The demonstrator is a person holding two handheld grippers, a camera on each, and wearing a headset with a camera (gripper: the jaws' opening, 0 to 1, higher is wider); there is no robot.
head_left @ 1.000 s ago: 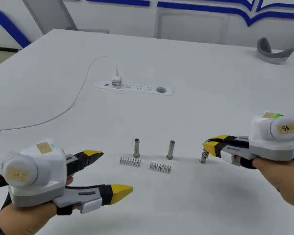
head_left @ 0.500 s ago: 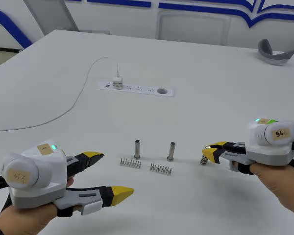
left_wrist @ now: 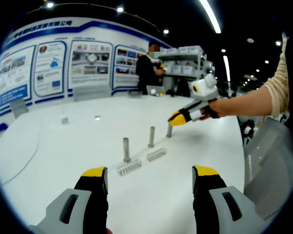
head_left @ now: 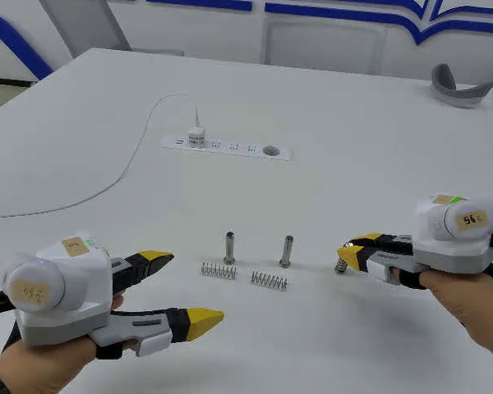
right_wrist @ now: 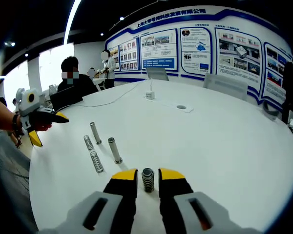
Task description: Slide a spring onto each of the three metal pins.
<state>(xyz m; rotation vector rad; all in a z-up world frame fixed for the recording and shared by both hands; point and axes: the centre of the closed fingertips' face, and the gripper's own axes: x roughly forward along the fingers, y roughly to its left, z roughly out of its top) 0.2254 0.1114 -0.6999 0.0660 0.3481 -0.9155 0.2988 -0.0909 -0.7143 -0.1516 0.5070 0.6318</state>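
One sprung pin between right gripper jaws, grip unclear

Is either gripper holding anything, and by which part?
The left gripper is open, empty. The right gripper straddles the sprung pin; grip cannot be told.
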